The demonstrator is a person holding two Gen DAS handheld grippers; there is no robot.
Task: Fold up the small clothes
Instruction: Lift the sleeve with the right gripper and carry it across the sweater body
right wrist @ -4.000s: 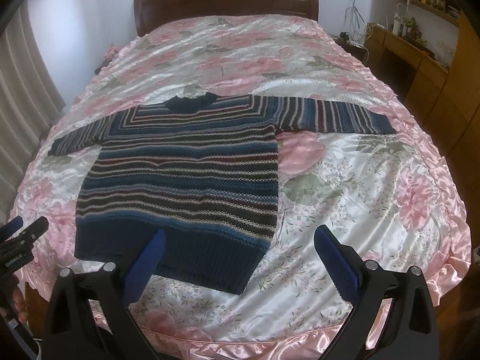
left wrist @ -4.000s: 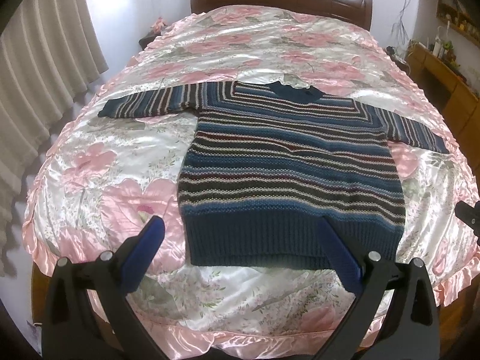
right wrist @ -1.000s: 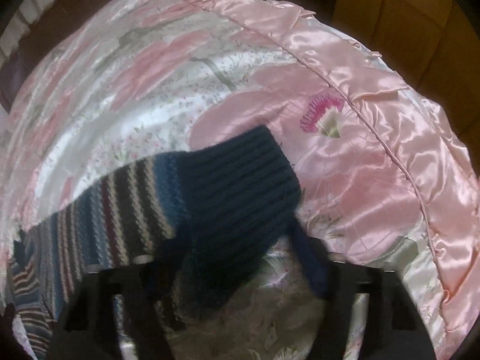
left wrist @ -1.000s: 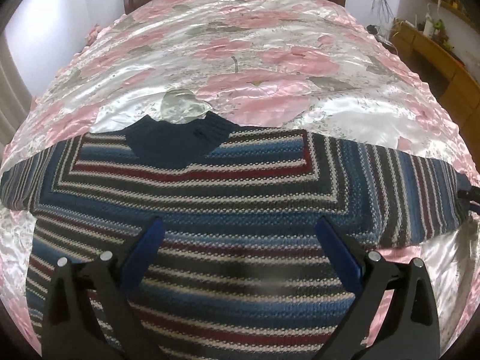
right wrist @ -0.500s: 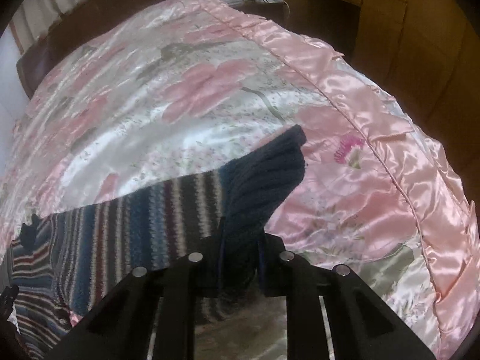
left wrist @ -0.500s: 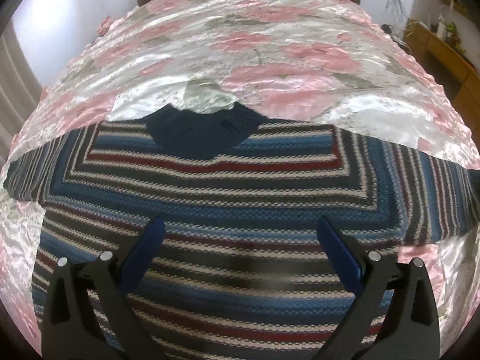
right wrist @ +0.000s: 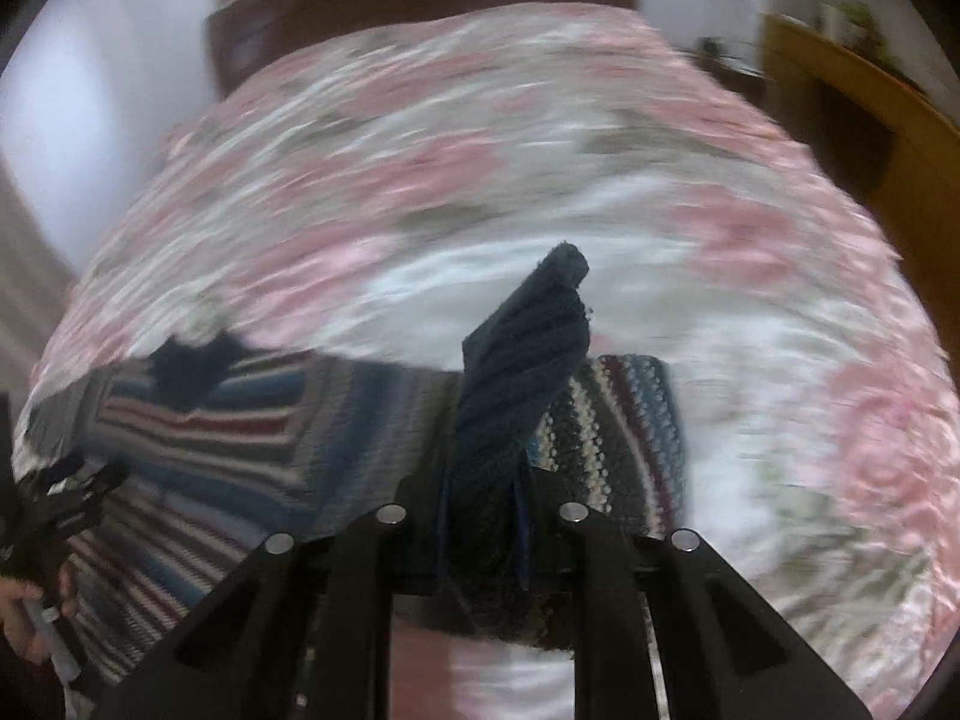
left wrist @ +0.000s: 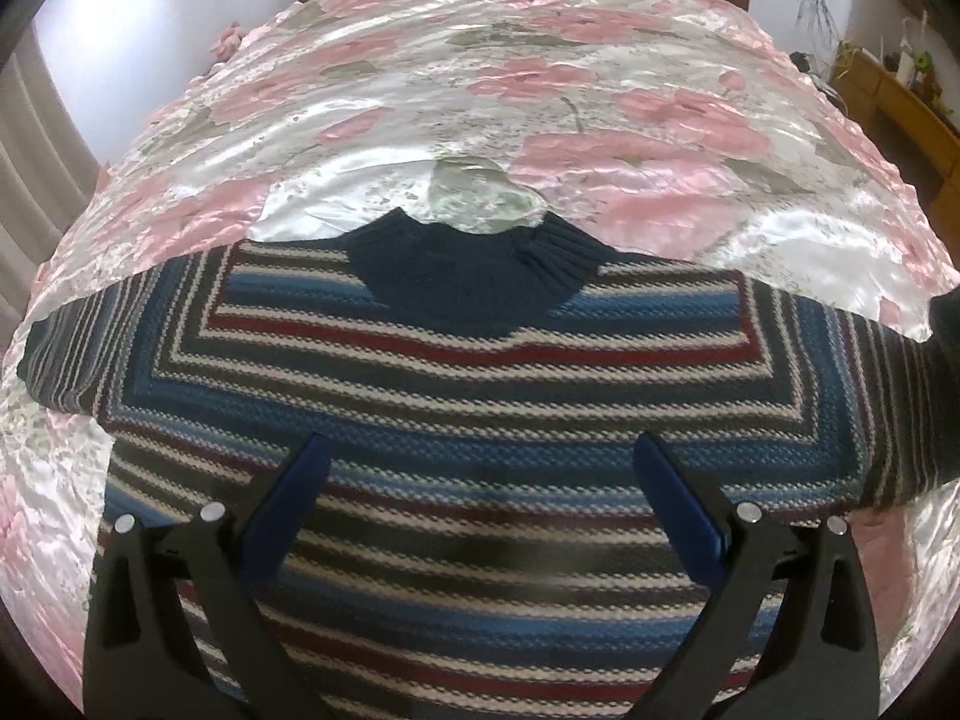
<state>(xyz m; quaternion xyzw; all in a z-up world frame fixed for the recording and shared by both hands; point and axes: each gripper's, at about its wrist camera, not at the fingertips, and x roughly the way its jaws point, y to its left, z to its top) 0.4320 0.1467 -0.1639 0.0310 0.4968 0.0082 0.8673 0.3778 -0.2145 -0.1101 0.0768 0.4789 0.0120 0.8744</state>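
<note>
Striped sweater (left wrist: 480, 420) spread flat on the bed (left wrist: 540, 90), filling the centre and lower half of the left wrist view, navy collar (left wrist: 474, 276) just above centre. Left gripper (left wrist: 480, 480) hovering over the chest area at lower centre, jaws wide apart, nothing between them. Right gripper (right wrist: 483, 516) clenched on the navy ribbed cuff (right wrist: 522, 360) of 1 sleeve, cuff standing up out of the jaws at the centre of the right wrist view, striped sleeve (right wrist: 618, 420) bunched just behind it. Right wrist view heavily blurred, so exact bite depth hard to judge.

Step in hand, by the look of it: carrying that sleeve inward across the body for the first fold.

To do it well:
- Lift only enough to clear the knit; too high drags the shoulder and shifts the whole garment on the slick satin.
- Sweep the cuff toward the collar side, laying the sleeve flat across the chest, crease falling near the shoulder seam.
- Use the free left gripper to pin the torso near the fold line if the body starts sliding.
- Lower before letting go, then release cleanly so the ribbing does not snag the pads.
- Check for a smooth, unbunched sleeve before taking the other 1.
</note>
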